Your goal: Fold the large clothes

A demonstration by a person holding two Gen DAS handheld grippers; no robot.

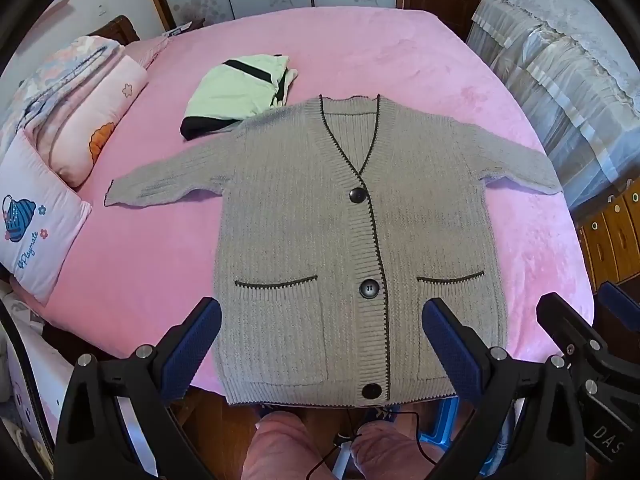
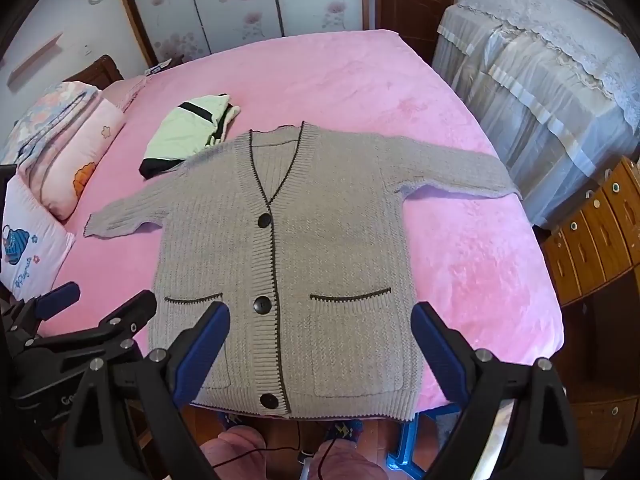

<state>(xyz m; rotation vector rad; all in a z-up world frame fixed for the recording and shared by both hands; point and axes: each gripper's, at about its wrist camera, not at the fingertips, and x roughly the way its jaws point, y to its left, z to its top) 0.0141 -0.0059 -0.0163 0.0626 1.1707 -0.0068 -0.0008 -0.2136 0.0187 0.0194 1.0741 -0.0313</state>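
A grey knit cardigan (image 1: 304, 216) lies flat and face up on a pink bedspread (image 1: 400, 64), buttoned with 3 dark buttons. Its long axis runs straight away from the person: hem at the near edge of the bed, V-neck at the far end. Both sleeves spread out sideways, 1 to the left and 1 to the right.

The left gripper (image 1: 320, 344) hovers above the hem, aimed steeply down, with its jaws spread wide and nothing between them. In its view the left blue pad sits over the cardigan's left edge, beside the left pocket.

The right gripper (image 2: 320, 354) hangs just beside it, also spread wide and empty, above the right half of the hem and the right pocket (image 2: 352, 296).

Neither gripper touches the knit. The left gripper is nearer the left sleeve (image 1: 168, 184) and the right gripper nearer the right sleeve (image 2: 460, 172). A first fold probably means reaching forward and outward from the hem, each side taking its own sleeve.

A folded pale green and black garment (image 1: 236, 96) lies on the bed, touching the cardigan's left shoulder. Pillows (image 1: 40, 216) sit at the far left.
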